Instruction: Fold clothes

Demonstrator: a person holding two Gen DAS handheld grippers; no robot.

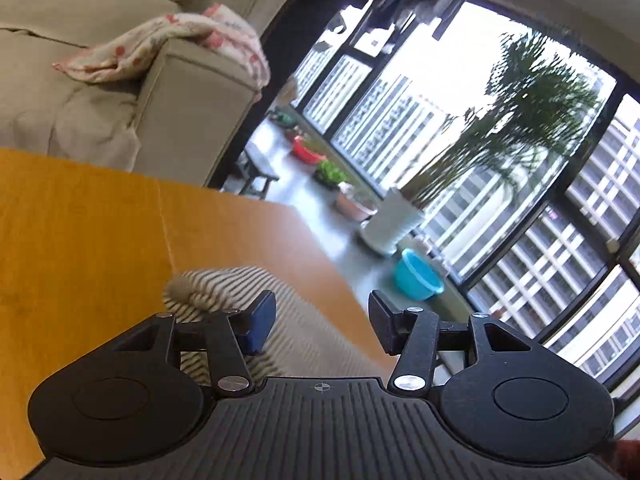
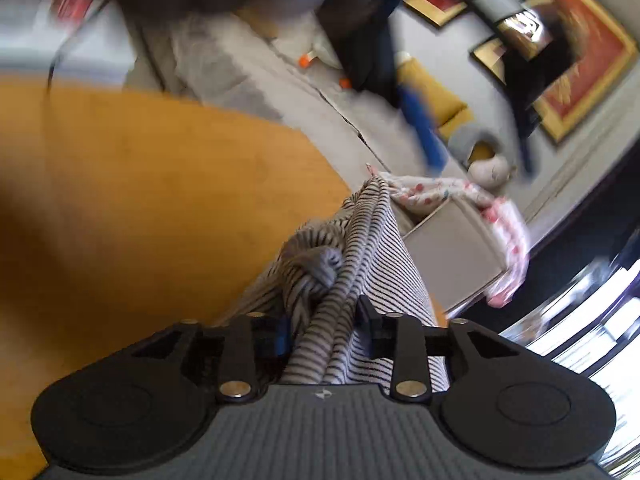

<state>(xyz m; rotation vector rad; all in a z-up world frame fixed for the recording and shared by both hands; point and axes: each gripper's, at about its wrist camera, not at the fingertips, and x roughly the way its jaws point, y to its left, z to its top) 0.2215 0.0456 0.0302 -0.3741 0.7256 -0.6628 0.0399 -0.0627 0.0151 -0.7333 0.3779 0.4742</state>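
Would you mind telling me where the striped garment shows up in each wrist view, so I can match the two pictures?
Left wrist view: the striped garment lies low and left of centre on the wooden table, just past the left gripper.
Right wrist view: it is bunched at lower centre, running between the fingers of the right gripper.
Shared landmark: the floral cloth draped over the sofa arm.

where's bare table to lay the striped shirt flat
Bare wooden table runs left of the striped shirt toward the sofa; the right wrist view shows the same open wood. It is crowded at the table's right edge, where the shirt bunches between the right gripper fingers.
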